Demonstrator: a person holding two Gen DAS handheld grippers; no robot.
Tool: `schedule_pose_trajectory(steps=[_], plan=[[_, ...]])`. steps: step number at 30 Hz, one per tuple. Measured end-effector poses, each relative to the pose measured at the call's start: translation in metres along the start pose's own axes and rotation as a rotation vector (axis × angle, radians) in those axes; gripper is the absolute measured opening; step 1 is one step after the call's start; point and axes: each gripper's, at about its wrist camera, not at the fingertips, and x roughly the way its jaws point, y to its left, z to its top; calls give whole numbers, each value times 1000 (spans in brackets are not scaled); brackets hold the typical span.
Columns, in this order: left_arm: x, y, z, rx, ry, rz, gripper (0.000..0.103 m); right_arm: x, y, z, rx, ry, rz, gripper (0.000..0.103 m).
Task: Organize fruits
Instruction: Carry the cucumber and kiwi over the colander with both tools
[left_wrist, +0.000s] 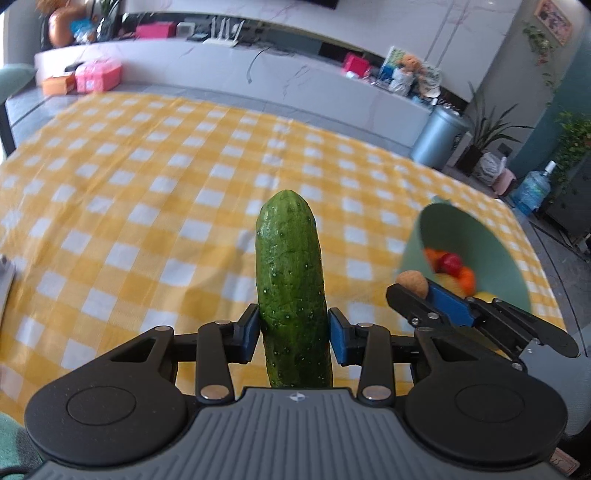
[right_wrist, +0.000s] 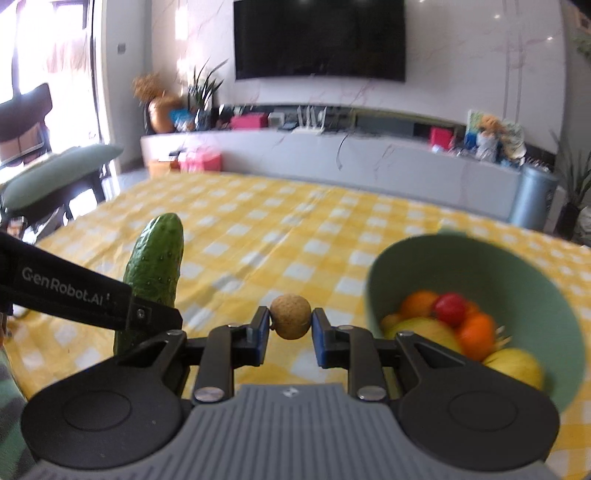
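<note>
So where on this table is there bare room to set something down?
The checked tablecloth is bare from the cucumber to its far edge and left of the green bowl. The bowl is crowded with fruit.

Checked cloth (left_wrist: 147, 177) bare ahead; green bowl (right_wrist: 517, 280) blocks right side, fruit-filled.

the right gripper (right_wrist: 290, 325) pinches a small round brown fruit (right_wrist: 290, 316), maybe a longan, beside the green bowl (right_wrist: 517, 273) of fruit.
</note>
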Motion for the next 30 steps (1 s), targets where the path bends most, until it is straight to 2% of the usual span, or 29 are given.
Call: schedule_pose_trajectory(steps=[4,10,13,19,30], plan=[[-10,-20,9,50,-33,-23,44,-23,-14,8,0,-63,-42,20],[-14,-54,21,147,-69,-52,44,-44,-39,16,-16,-123,-155,20],[-13,-73,27,195,-81,-64,44,-49,-58,18,-13,-132,-220,20],[-6,-110,36,285,-96,-105,44,-49,-94,15,59,-121,-295,21],[35,-159,54,505,-68,-152,44,-19,-120,16,117,-54,-290,21]])
